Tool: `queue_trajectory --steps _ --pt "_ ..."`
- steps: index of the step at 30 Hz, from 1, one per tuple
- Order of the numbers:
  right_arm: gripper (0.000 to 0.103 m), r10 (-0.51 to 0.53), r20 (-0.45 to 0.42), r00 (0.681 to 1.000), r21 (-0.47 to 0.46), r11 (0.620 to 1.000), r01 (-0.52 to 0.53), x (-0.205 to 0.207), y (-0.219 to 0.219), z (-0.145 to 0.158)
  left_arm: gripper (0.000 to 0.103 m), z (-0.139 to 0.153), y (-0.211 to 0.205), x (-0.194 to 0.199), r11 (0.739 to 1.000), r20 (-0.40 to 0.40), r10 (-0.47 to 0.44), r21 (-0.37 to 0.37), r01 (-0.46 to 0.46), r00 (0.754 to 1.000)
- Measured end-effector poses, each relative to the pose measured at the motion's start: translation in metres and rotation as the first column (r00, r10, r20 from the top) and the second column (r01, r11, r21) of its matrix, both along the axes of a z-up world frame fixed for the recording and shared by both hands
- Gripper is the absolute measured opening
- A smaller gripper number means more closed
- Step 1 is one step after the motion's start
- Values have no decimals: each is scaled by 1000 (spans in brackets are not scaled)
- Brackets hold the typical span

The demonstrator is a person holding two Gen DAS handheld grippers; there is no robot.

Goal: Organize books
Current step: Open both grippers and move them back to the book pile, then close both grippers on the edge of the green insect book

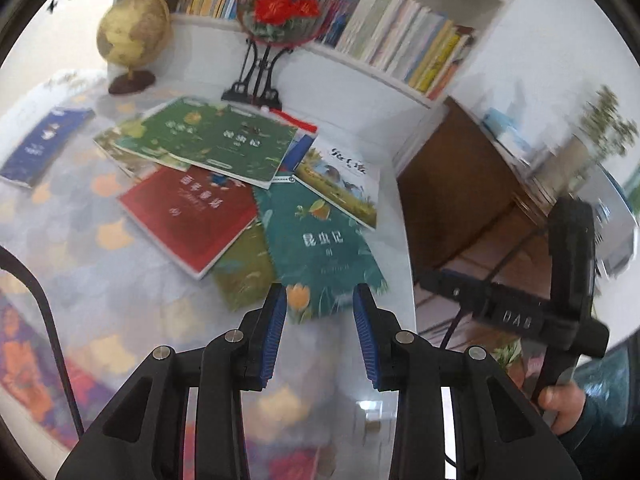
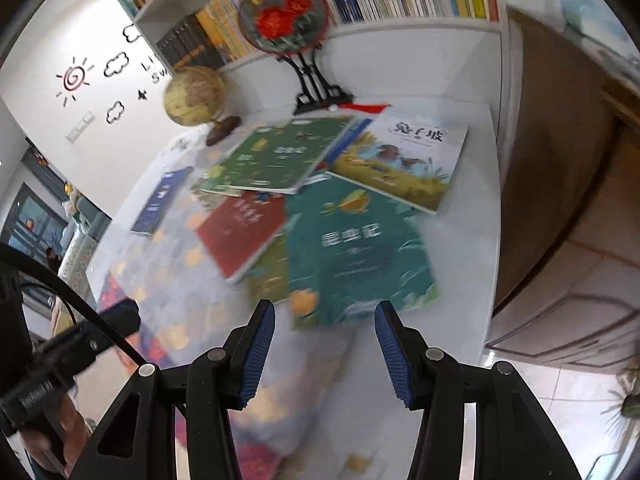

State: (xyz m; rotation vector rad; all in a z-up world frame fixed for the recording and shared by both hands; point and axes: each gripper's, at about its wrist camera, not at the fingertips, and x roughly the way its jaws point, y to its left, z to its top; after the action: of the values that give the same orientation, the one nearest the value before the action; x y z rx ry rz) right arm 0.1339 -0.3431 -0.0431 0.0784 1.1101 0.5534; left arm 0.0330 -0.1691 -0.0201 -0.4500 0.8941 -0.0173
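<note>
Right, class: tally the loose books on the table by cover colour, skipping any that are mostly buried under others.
Green books: 2
Red book: 1
Teal book: 1
Dark blue book: 1
White-topped book: 1
Total: 6

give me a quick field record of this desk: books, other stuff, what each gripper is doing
surface: white table with a patterned cloth
loose books: teal book nearest, red book, green book, white book, blue book lying apart
overlap: green book lies on the red one
ornaments: globe, flower fan on a stand
shelf: bookshelf behind, full
left gripper: open, empty
right gripper: open, empty
</note>
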Motion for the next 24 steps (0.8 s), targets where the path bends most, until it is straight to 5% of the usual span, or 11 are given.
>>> queue_trajectory --steps 10,21,24 --pt "47 165 -130 978 -45 984 -172 126 -7 -86 30 -87 0 103 982 -187 168 -57 -182 968" --pt "47 251 -198 948 -65 961 -268 153 10 -121 31 -122 6 128 966 -283 250 11 -257 926" --pt "47 269 -195 943 -81 954 -289 149 15 -124 32 -128 12 125 959 -279 266 -19 -282 923"
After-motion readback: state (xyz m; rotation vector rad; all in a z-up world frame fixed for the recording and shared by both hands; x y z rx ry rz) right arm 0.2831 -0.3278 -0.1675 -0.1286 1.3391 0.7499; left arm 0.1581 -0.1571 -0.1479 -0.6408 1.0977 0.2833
